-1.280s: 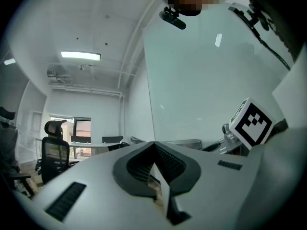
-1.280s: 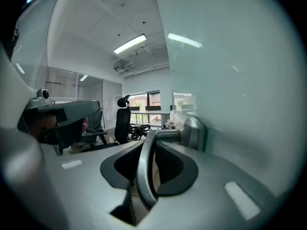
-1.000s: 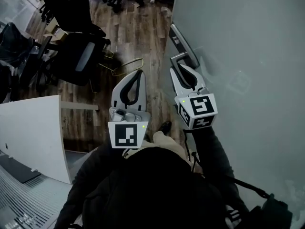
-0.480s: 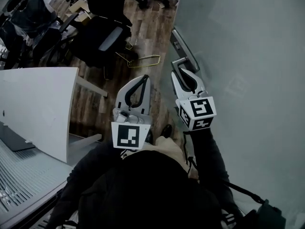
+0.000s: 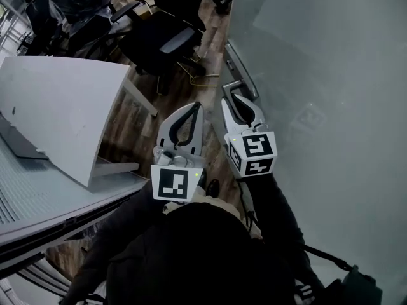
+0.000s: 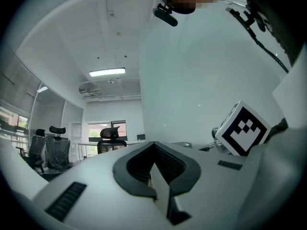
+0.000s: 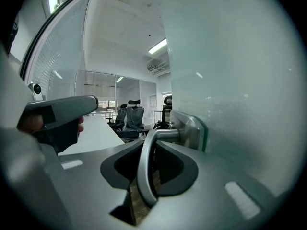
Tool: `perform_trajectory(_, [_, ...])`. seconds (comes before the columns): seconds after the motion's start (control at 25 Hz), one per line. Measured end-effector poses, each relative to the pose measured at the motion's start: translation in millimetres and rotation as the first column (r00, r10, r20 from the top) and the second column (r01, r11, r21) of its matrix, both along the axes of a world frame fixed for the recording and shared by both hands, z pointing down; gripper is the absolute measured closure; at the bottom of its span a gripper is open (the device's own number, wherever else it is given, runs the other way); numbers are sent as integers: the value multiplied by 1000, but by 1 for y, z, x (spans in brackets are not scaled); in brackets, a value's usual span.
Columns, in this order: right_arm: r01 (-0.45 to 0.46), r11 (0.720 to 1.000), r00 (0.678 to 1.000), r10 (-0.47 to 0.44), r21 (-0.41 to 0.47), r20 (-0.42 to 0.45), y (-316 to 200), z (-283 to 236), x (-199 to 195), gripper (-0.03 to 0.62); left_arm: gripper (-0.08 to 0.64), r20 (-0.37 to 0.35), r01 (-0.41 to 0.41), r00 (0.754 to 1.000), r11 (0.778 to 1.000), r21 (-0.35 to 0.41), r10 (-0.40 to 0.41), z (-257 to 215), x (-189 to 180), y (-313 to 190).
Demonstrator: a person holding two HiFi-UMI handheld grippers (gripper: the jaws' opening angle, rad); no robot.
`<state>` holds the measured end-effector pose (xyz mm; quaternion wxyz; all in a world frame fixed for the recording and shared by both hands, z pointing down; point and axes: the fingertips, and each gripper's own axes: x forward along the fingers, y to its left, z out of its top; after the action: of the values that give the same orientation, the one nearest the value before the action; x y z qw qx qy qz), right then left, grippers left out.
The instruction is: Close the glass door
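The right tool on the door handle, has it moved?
Yes. The right tool, shut on the door handle, has moved left toward the white desk; the gap between them is narrower.

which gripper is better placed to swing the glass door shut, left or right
Right. The right gripper is shut on the door handle, whose lever runs between its jaws in the right gripper view. The left gripper is shut on nothing and hangs beside it, apart from the glass door.

The head view looks steeply down onto the left gripper (image 5: pixel 194 107) and right gripper (image 5: pixel 230 98). Each gripper view sits close behind its jaws, facing along them. Head and right gripper views share the silver metal lever handle (image 5: pixel 231 84) and frosted glass door (image 5: pixel 318 75).
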<state>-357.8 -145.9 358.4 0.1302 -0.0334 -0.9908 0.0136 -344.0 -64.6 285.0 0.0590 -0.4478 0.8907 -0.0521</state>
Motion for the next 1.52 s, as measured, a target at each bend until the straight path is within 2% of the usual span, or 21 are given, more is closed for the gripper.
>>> perform_trajectory(0.24, [57,998,998,-57,-1,9,63,-3,9,523,563,2,78,997,997,1,-78,-3,18,71])
perform_trajectory(0.4, [100,995,995,-100,-1,8,85,-4,10,523,563,-10,110,994,994,23,-110,-6,18,95])
perform_trajectory(0.8, [189,982,982,-189,12,26,189,-2,31,525,563,-33,104,994,994,29,-103,5,34,193])
perform_trajectory(1.04, [245,969,969,-246,14,25,238,-4,52,525,563,-13,122,992,992,21,-122,0,58,226])
perform_trajectory(1.52, [377,926,926,-377,20,0,328,0,90,525,563,-21,268,963,963,35,-268,2,130,301])
